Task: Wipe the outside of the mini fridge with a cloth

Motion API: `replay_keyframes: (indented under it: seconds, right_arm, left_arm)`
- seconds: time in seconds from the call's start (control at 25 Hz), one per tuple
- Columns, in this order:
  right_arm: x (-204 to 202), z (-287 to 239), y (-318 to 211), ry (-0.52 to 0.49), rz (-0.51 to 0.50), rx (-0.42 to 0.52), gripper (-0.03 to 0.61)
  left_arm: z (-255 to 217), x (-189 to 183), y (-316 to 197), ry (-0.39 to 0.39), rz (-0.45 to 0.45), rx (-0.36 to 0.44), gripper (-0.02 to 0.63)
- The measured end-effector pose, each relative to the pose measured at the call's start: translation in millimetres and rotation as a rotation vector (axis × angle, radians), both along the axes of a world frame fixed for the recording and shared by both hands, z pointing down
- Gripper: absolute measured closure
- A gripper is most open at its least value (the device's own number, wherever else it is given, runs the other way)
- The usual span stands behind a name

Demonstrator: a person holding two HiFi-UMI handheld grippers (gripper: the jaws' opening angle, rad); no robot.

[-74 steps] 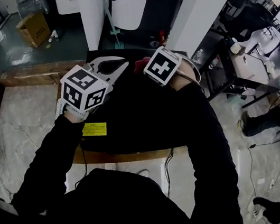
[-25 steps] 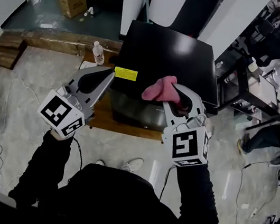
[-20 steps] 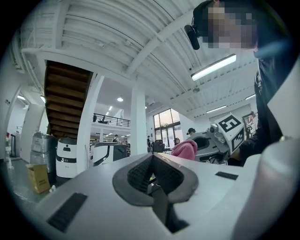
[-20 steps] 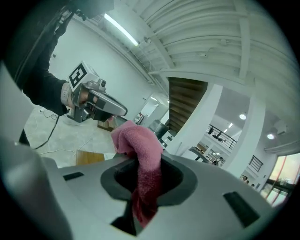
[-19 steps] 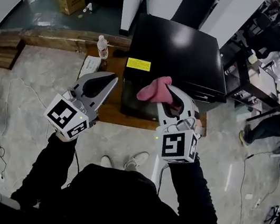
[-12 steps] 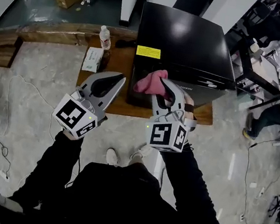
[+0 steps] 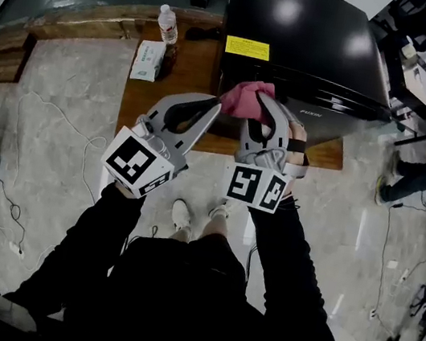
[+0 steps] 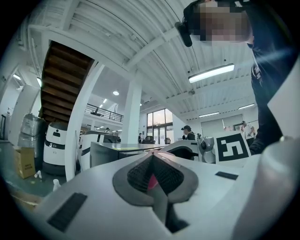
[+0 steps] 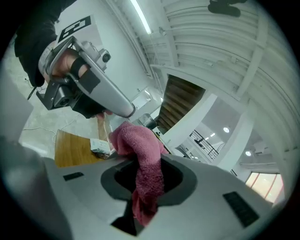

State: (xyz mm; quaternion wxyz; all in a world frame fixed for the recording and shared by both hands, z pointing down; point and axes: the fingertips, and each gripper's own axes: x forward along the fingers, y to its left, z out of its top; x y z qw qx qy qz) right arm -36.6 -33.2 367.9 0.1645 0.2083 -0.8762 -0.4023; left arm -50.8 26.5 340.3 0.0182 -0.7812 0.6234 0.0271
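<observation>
The fridge (image 7: 304,26) now sits farther off, far right on its board (image 7: 162,91). The person has backed away, so wiping looks paused. The right gripper (image 7: 263,107) stays clamped on the pink cloth (image 7: 242,97), held near, clear of the fridge. The left gripper (image 7: 213,107), jaws together, swings in to touch it, perhaps for a regrip. Stone floor (image 7: 55,138) all round, bottle (image 7: 167,25) far left.

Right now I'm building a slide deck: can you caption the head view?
Left gripper and right gripper pinch one pink cloth near the black mini fridge on a wooden board.
</observation>
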Motion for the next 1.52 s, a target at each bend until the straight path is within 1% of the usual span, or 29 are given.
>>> replay_keyframes:
  seconds: [0.08,0.28,0.48,0.64,0.84,1.08,1.24,1.36,1.52]
  right_arm:
    - [-0.9,12.2,-1.8,0.011,0.002,-0.009,0.498]
    - [-2.8,69.5,-6.4,0.088,0.006,-0.085,0.5]
    - [-2.4,116.7,-5.9,0.133,0.01,-0.135,0.5]
    - [-4.6,159.2,-9.0,0.172,0.016,-0.182,0.5]
    - [-5.1,219.5,-11.0,0.221,0.02,-0.236,0.502]
    - [-3.6,295.4,-18.3,0.276,0.029,-0.301,0.502]
    - [-4.2,338.2,-19.6,0.319,0.04,-0.347,0.502]
    - [-2.5,371.2,-19.4,0.36,0.049,-0.387,0.502]
    - [-0.7,408.4,-20.2,0.402,0.063,-0.429,0.502]
  left_arm:
    - [13.8,-1.1,-5.6,-0.001,-0.004,-0.015,0.607]
    - [54.4,-1.7,-15.8,0.026,-0.003,-0.057,0.607]
    - [100.4,2.4,-18.9,0.032,-0.003,-0.106,0.607]
    - [146.4,4.0,-23.8,0.035,0.002,-0.154,0.607]
    - [209.9,2.8,-27.3,0.075,-0.002,-0.239,0.607]
    - [287.2,2.3,-37.1,0.101,-0.001,-0.331,0.607]
    - [328.3,3.0,-40.7,0.108,-0.002,-0.378,0.607]
    - [361.3,2.5,-43.6,0.129,-0.01,-0.416,0.607]
    - [398.1,1.6,-46.7,0.127,-0.029,-0.457,0.607]
